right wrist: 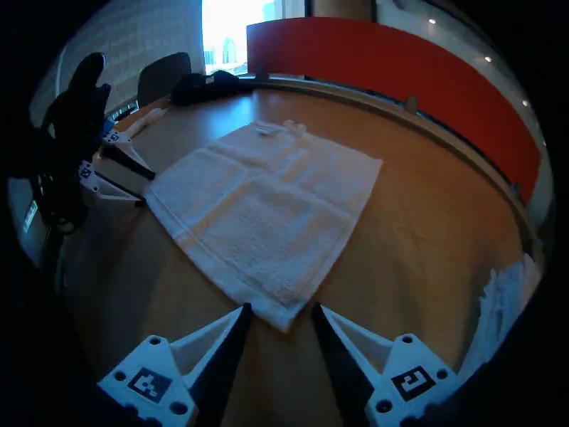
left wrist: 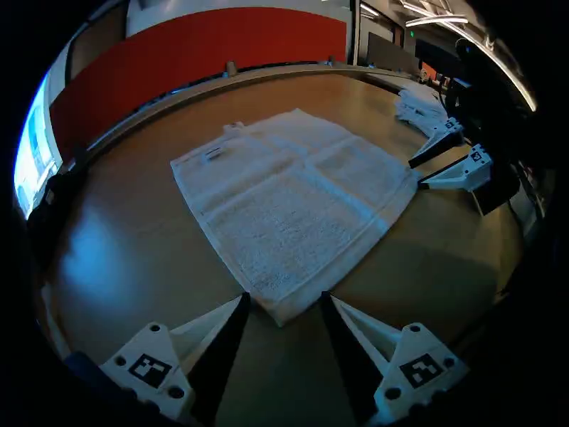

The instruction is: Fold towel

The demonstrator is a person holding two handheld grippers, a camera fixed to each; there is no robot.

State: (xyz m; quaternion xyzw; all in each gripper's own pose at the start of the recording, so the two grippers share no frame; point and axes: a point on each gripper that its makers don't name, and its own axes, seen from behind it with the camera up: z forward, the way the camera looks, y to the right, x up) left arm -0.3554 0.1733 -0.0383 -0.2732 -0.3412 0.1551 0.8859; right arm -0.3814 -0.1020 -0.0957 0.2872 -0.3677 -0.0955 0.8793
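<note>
**Q:** What do we see of the tongs?

**A:** We see the left tongs spread wide. Their two dark-edged fingers stand either side of one corner of the white towel. The corner lies loose in the gap and neither finger presses on it. We cannot tell whether either one brushes the cloth.

**Q:** And the other pair?

**A:** The right tongs gape just as wide at a neighbouring corner of the towel, with that corner also unpinched between them. In the left gripper view we find these tongs with their tips apart, right at the towel's hem. In the right gripper view the left tongs sit the same way at their own corner, with a person in dark clothing behind them.

**Q:** Where does the towel lie?

**A:** We see it spread flat on a brown wooden table. Crease lines cross it, and a small tag sits near its far edge.

**Q:** And the room?

**A:** Beyond the towel a long red panel runs behind the table's far rim. We also make out a bright window past the towel, with a dark chair in front of it. A heap of white cloths lies on the table well apart from the towel, past the right tongs. Strip lights glow overhead.
</note>
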